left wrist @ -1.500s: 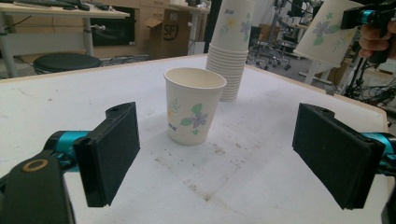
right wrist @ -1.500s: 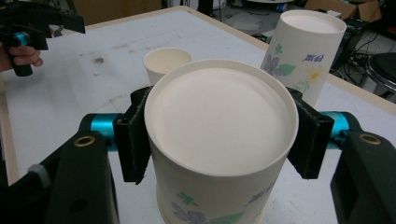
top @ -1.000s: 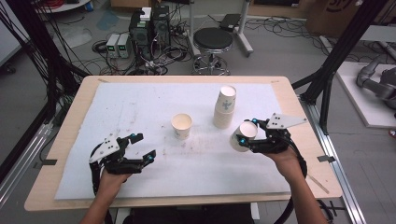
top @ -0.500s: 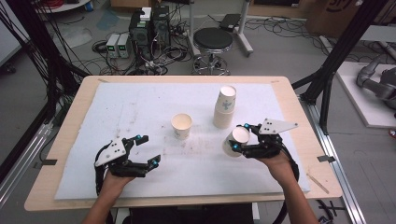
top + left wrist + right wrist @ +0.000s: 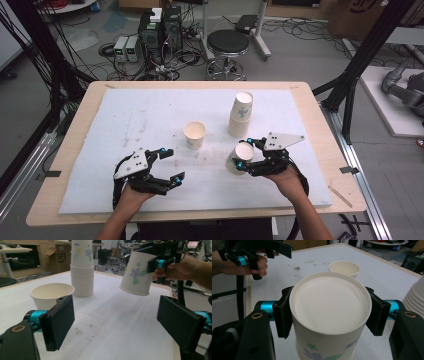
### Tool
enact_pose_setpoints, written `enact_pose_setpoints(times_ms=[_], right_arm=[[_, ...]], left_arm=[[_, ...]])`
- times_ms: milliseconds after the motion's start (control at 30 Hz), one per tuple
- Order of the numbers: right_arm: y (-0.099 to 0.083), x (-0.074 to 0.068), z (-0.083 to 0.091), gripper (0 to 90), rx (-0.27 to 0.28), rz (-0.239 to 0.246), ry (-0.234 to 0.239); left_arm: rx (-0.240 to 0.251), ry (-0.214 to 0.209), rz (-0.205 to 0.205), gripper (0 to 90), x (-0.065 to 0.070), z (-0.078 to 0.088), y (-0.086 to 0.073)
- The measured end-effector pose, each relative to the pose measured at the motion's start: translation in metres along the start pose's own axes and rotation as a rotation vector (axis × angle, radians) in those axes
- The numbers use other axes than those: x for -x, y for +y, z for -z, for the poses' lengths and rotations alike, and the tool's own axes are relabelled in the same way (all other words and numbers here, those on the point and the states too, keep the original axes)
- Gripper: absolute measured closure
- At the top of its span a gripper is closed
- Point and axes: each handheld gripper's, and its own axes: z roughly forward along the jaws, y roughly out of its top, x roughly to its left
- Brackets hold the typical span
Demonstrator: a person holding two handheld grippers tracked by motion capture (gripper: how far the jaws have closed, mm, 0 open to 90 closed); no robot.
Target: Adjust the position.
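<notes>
My right gripper (image 5: 245, 154) is shut on a flower-printed paper cup (image 5: 238, 158) and holds it tilted above the white mat, right of centre. In the right gripper view the jaws squeeze the cup (image 5: 329, 315) on both sides just under its rim. A lone upright cup (image 5: 194, 135) stands mid-table, and a tall stack of cups (image 5: 241, 114) stands behind the held one. My left gripper (image 5: 174, 163) hovers near the front left, open and holding nothing. The left gripper view looks between its wide jaws at the held cup (image 5: 137, 273), the stack (image 5: 82, 267) and the lone cup (image 5: 51, 293).
The white mat (image 5: 125, 115) covers most of the wooden table (image 5: 80, 107). Behind the table, on the floor, are a round stool (image 5: 228, 44) and electronics with cables (image 5: 160, 30). Black frame posts stand at both sides.
My right gripper has carried the cup left and nearer to the person, away from the stack. The left gripper has drifted slightly right and stays open.
</notes>
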Motion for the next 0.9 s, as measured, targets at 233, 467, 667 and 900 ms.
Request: enact_pose_setpoints(times_ms=[233, 467, 667, 900], right_arm=[[0.003, -0.007, -0.006, 34.7, 0.004, 0.019, 0.03], [0.006, -0.012, -0.009, 34.7, 0.014, 0.028, 0.056], [0.005, -0.014, -0.012, 34.7, 0.008, 0.025, 0.071], [0.003, -0.016, -0.015, 34.7, 0.003, 0.023, 0.085]], left_arm=[[-0.031, -0.043, -0.016, 14.7, 0.009, -0.012, 0.0], [-0.042, -0.079, -0.024, 14.8, 0.015, -0.029, 0.003], [-0.053, -0.113, -0.039, 14.9, 0.02, -0.049, 0.006], [-0.089, -0.147, -0.055, 15.1, 0.023, -0.073, 0.003]])
